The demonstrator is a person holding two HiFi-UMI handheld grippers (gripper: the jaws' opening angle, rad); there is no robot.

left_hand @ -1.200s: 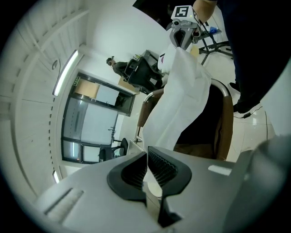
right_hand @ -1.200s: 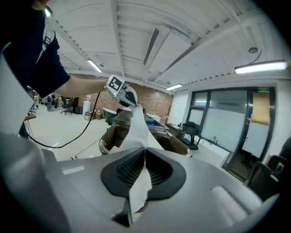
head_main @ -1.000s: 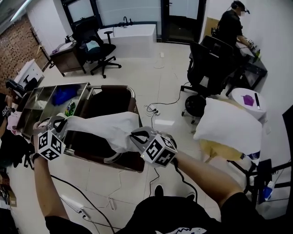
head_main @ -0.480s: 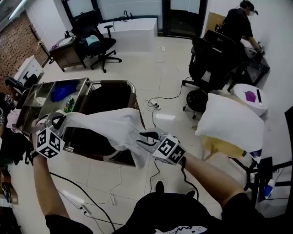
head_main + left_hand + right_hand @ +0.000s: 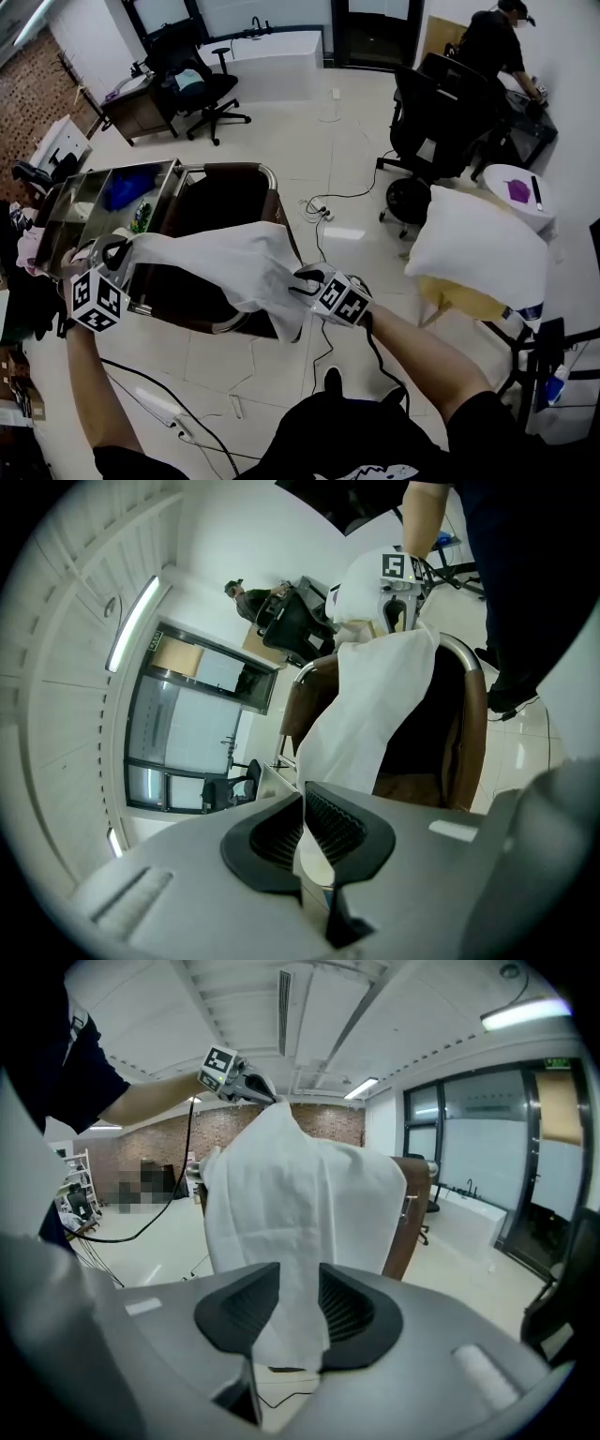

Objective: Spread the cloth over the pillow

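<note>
The cloth [image 5: 234, 267] is pinched by the left gripper [image 5: 114, 247]. The jaws of the right gripper [image 5: 302, 277] have just been opening around it, so that end, apparently freed, may be dropped short of the pillow [image 5: 478, 248].

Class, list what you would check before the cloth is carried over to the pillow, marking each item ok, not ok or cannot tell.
1. Left hand-held gripper shut on cloth: ok.
2. Right hand-held gripper gripping cloth: not ok; its jaws have just been opening, and the cloth hangs loose between them.
3. Pillow uncovered and in view: ok.
4. Cloth clear of brown chair: cannot tell.
</note>
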